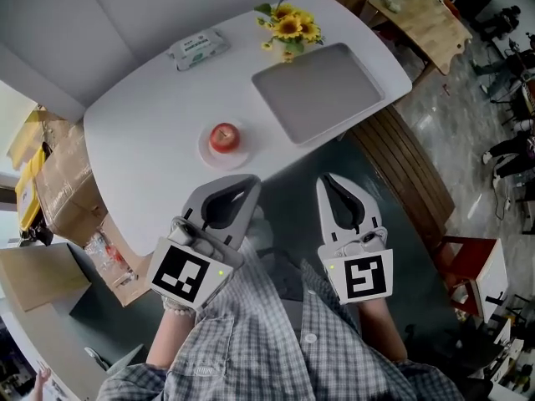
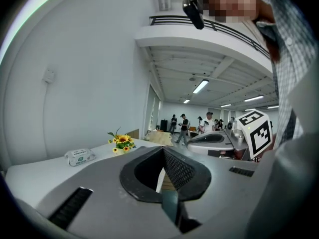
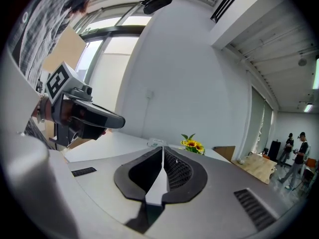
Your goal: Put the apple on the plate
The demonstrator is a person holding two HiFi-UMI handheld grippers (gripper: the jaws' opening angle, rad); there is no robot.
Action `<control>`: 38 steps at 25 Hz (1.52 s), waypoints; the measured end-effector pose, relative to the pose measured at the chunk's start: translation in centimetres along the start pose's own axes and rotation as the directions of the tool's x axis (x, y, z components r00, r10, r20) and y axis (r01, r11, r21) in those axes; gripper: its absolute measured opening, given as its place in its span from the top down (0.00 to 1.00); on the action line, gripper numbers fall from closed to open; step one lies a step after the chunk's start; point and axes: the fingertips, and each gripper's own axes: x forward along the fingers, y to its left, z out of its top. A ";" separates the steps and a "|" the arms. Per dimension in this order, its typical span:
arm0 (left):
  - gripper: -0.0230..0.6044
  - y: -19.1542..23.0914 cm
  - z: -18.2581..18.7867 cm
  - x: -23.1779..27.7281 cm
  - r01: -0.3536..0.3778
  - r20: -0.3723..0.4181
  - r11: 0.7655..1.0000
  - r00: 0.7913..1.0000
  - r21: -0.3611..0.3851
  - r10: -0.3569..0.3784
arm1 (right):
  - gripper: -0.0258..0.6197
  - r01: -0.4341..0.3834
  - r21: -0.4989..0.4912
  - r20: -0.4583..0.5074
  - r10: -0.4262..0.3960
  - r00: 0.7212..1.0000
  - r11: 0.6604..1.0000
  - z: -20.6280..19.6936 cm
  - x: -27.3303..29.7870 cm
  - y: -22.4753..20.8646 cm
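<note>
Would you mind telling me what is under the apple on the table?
The apple sits on a small round plate; only its rim shows around the apple. The plate's centre is hidden beneath it.

The apple [image 1: 224,137] is red, the plate [image 1: 206,151] white, the flowers [image 1: 290,27] yellow, the tray [image 1: 318,92] grey.

Apple: red round apple [image 1: 224,137] on small white round plate [image 1: 208,152], on white oval table [image 1: 142,132].
Tray: grey rectangular tray [image 1: 322,94] at plate's 2 o'clock, apart.
Flowers: yellow sunflower bunch [image 1: 290,27] at 1 o'clock, just behind tray.
Wipes: white soft wipes pack [image 1: 198,48] at 12 o'clock, well apart.
</note>
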 end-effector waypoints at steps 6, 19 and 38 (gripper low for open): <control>0.95 6.4 -0.4 1.1 -0.091 -0.017 0.994 0.996 -0.053 0.090 | 0.92 -0.089 -0.018 -0.020 0.088 0.996 0.996 0.9 7.3 -0.1; 0.95 15.4 -2.8 0.5 -0.230 -0.072 0.963 0.973 -0.144 0.221 | 0.92 -0.227 0.018 -0.143 0.227 0.963 0.974 -1.8 18.1 2.3; 0.95 19.4 -14.1 -0.8 -0.406 -0.318 0.855 0.897 -0.323 0.307 | 0.92 -0.310 0.231 -0.372 0.378 0.848 0.922 -10.6 24.5 4.9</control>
